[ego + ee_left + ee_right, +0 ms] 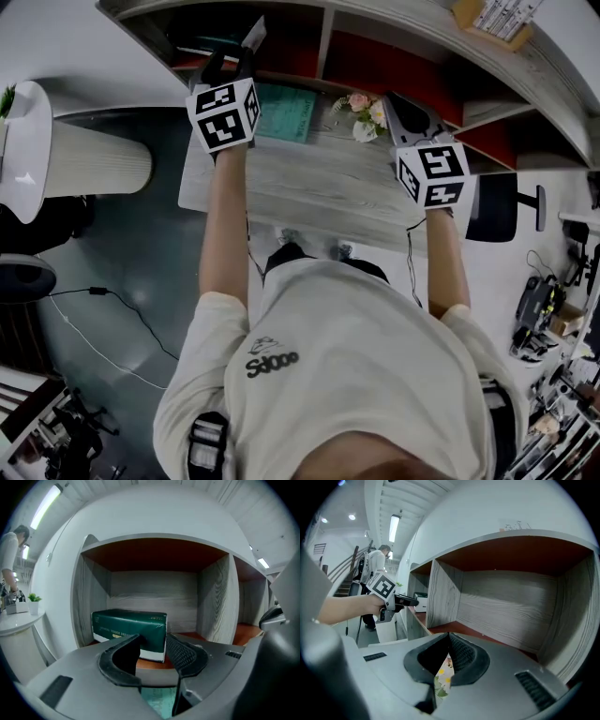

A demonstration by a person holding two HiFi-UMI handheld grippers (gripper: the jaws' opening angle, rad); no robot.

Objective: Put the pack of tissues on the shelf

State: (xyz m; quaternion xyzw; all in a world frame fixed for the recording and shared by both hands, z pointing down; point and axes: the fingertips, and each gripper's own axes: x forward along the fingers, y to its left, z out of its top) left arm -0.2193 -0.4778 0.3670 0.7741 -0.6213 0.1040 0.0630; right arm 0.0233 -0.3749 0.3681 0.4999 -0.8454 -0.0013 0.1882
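In the head view the left gripper [228,64] is blocking most of its shelf [325,42] compartment, and the pack of tissues [129,629] is sitting there in shadow, hardly showing. The top edge is cutting off the shelf's upper run and a box [464,14] standing on it. In the left gripper view the jaws are covering the pack's lower front and its print is coming out too small to read. A teal thing [286,112], possibly a book, is showing only as a sliver beneath them. In the right gripper view the flowers [440,677] are peeking through the narrow gap under the right gripper [449,639], and a distant person [377,562] is appearing too small for detail.
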